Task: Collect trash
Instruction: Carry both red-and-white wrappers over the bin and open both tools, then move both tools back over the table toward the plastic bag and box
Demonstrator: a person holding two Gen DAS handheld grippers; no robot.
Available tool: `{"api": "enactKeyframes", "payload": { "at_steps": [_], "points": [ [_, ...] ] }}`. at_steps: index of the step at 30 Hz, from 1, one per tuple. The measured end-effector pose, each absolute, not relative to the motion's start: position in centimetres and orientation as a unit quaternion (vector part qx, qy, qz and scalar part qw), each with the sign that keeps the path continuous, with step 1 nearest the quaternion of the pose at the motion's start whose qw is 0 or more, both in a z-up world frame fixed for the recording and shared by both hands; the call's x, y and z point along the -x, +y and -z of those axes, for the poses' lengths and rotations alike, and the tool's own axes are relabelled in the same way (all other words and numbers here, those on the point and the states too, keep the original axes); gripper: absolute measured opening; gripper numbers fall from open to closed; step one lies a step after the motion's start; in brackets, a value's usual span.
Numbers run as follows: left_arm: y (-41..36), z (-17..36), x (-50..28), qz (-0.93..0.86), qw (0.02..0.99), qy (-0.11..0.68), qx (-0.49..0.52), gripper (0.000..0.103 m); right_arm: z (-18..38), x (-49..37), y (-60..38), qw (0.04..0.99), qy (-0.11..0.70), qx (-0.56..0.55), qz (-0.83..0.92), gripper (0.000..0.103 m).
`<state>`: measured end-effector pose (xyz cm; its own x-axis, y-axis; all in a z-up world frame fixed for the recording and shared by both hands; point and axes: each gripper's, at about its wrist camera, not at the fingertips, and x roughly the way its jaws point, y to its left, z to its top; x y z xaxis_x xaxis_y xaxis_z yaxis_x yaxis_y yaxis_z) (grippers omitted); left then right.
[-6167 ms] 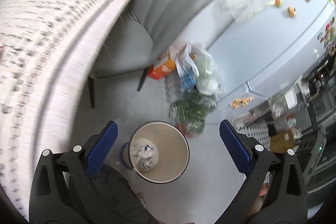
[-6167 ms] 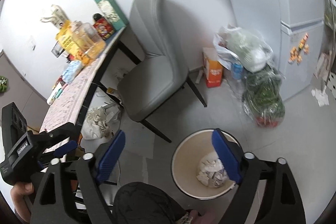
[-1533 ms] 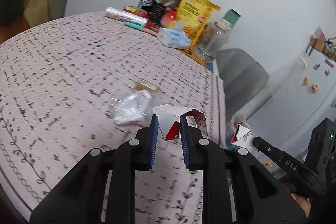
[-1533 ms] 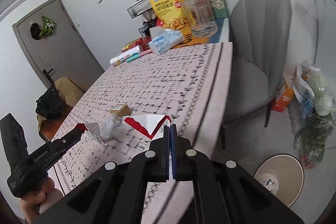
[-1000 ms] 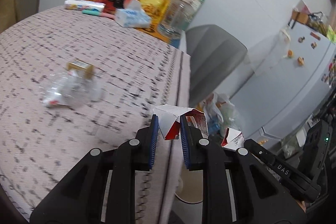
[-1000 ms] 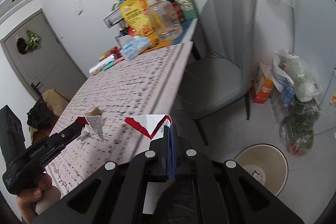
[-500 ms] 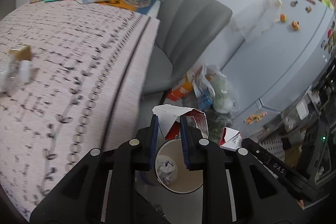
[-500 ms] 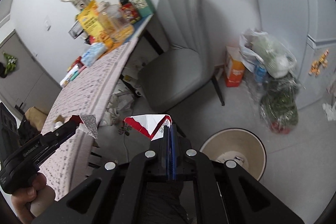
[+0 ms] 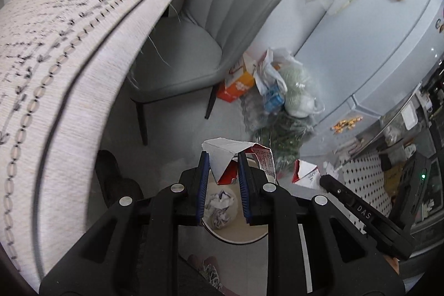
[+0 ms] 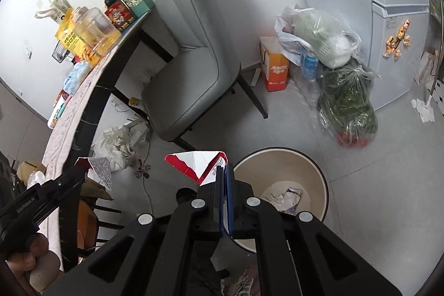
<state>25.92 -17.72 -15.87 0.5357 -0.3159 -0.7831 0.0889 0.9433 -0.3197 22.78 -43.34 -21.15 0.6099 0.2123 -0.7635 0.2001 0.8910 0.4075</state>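
Crumpled paper (image 9: 220,205) lies in the bottom of the waste bin (image 10: 280,157), and in the left wrist view our own tool covers most of that bin, so we see only a slice of its rim and floor. We cannot read the print on either scrap. Our left gripper (image 9: 221,179) is clamped on a torn carton piece (image 9: 236,154), white inside with red edging and a printed flap, held above the bin. Our right gripper (image 10: 224,179) has its blue pads pressed together on a second carton scrap (image 10: 198,161), red and white with a ragged edge, hanging just left of the bin's rim over bare floor. Close on the left run the table edge (image 9: 72,74) and the grey chair (image 10: 191,52); plastic bags (image 10: 327,46) crowd the far side, leaving clear floor around the bin.
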Motion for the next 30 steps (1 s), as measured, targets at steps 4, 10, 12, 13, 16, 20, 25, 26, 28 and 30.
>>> {"api": "enactKeyframes", "payload": {
  "at_steps": [4,10,12,13,16,20,25,26,28,30],
  "points": [
    [-18.5,17.0,-26.4,0.121,0.860,0.482,0.115,0.021,22.8,-23.7,-44.1,0.860,0.449,-0.243,0.001,0.008],
    [-20.2,18.5,-27.1,0.136,0.848,0.501,0.105,0.021,23.7,-23.1,-46.6,0.852,0.443,-0.278,0.022,0.067],
    [-21.0,19.1,-27.3,0.145,0.841,0.510,0.106,0.021,23.6,-22.6,-47.5,0.853,0.440,-0.280,0.031,0.073],
    [-21.7,19.4,-27.5,0.150,0.838,0.514,0.104,0.021,23.5,-22.3,-48.1,0.854,0.437,-0.280,0.036,0.074],
    [-23.6,20.0,-27.7,0.168,0.831,0.521,0.094,0.021,23.0,-21.5,-49.4,0.856,0.431,-0.282,0.044,0.076],
    [-26.2,20.8,-28.2,0.203,0.814,0.536,0.097,0.024,22.0,-20.5,-50.6,0.861,0.420,-0.280,0.050,0.078],
    [-27.0,19.9,-28.0,0.228,0.816,0.520,0.112,0.083,21.4,-19.6,-51.7,0.863,0.412,-0.286,0.063,0.078],
    [-26.8,19.4,-27.9,0.226,0.820,0.514,0.108,0.089,21.4,-19.6,-51.7,0.863,0.412,-0.284,0.064,0.078],
    [-26.0,18.4,-27.8,0.217,0.831,0.502,0.098,0.091,21.4,-19.6,-51.4,0.863,0.415,-0.281,0.061,0.078],
    [-24.7,17.1,-27.6,0.210,0.843,0.486,0.098,0.094,21.4,-19.9,-50.5,0.864,0.418,-0.274,0.050,0.078]
  ]
}}
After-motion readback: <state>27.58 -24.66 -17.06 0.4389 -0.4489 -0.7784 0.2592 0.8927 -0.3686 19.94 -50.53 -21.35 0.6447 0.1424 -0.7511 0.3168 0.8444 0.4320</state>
